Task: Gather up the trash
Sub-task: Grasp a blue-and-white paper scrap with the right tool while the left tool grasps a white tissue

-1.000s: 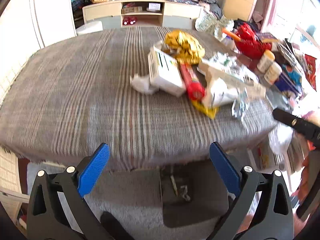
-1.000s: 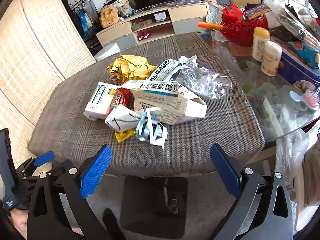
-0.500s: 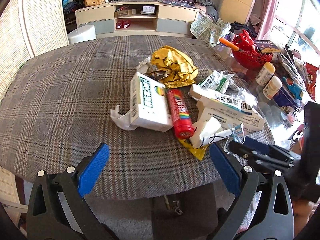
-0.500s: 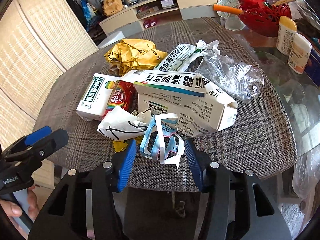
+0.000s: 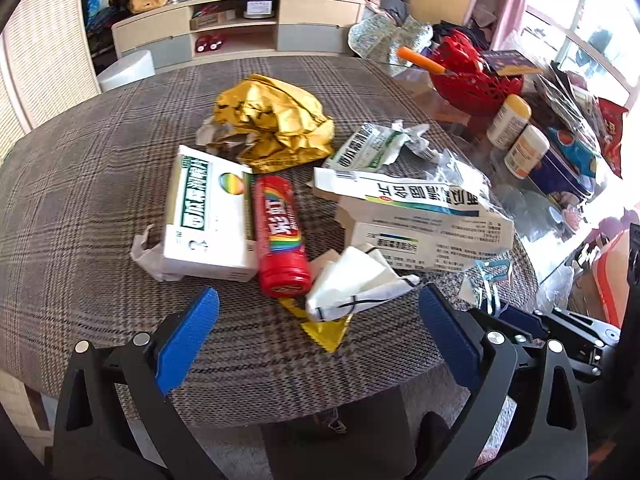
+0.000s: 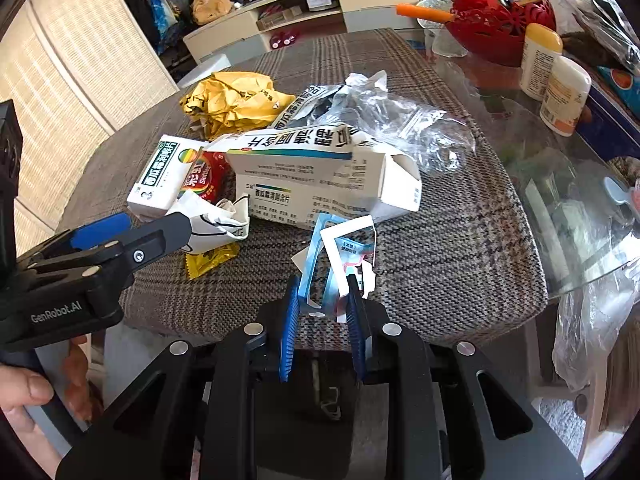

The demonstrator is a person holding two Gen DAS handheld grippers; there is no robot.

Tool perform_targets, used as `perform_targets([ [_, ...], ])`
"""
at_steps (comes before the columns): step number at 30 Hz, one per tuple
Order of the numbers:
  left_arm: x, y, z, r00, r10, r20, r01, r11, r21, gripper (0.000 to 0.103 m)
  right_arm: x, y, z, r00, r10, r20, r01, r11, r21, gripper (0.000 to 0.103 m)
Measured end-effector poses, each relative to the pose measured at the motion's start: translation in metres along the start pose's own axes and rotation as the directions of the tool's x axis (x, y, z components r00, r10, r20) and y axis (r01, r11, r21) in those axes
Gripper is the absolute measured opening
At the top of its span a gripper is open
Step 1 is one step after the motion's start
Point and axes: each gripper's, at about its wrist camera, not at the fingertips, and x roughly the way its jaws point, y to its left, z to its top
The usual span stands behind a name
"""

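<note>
Table (image 5: pixel 80 184) with a brown plaid cloth (image 6: pixel 460 240); trash heaped near its middle and toward the near edge.

Largest item: torn white carton (image 6: pixel 320 176), lying flat, open end toward the right in the right wrist view. Clear plastic bag (image 6: pixel 408 120) behind it, touching. Crumpled yellow wrapper (image 5: pixel 276 120) at the far side of the heap. White box with green lettering (image 5: pixel 208 212) lies left of the carton; red candy tube (image 5: pixel 282 236) lies alongside it, touching. Crumpled white paper (image 5: pixel 356 284) just in front of the tube, partly over a small yellow packet (image 5: pixel 328 330).

Torn blue-and-white packaging (image 6: pixel 340 256) at the near edge of the cloth, in front of the carton.

Right gripper (image 6: pixel 324 300): jaws closing, the blue-and-white packaging between them; both blue pads look to be against it.

Left gripper (image 5: pixel 316 312): jaws wide apart, nothing between them, poised over the near edge with the white paper and yellow packet just ahead. A hand (image 6: pixel 24 396) holds its handle.
</note>
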Motion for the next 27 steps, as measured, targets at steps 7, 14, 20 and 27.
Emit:
perform_targets([
  [7,0.023,-0.016,-0.001,0.999,-0.018,-0.042,0.02,0.998,0.054,0.074,-0.005,-0.015,-0.006,1.0,0.016,-0.017,-0.015,0.999,0.03,0.024],
  [14,0.026,-0.031,-0.002,0.999,-0.045,-0.026,0.047,0.995,0.093,0.055,-0.006,-0.022,-0.009,1.0,0.003,-0.018,-0.003,0.999,0.036,0.024],
  [20,0.013,-0.035,0.001,0.998,-0.062,0.005,0.061,0.994,0.087,0.055,-0.012,-0.022,-0.01,1.0,0.004,-0.008,-0.003,1.0,0.03,0.024],
  [27,-0.019,-0.033,-0.005,0.997,-0.057,0.045,0.053,0.995,0.081,0.055,-0.021,-0.016,-0.02,1.0,0.013,-0.012,-0.013,1.0,0.015,0.024],
])
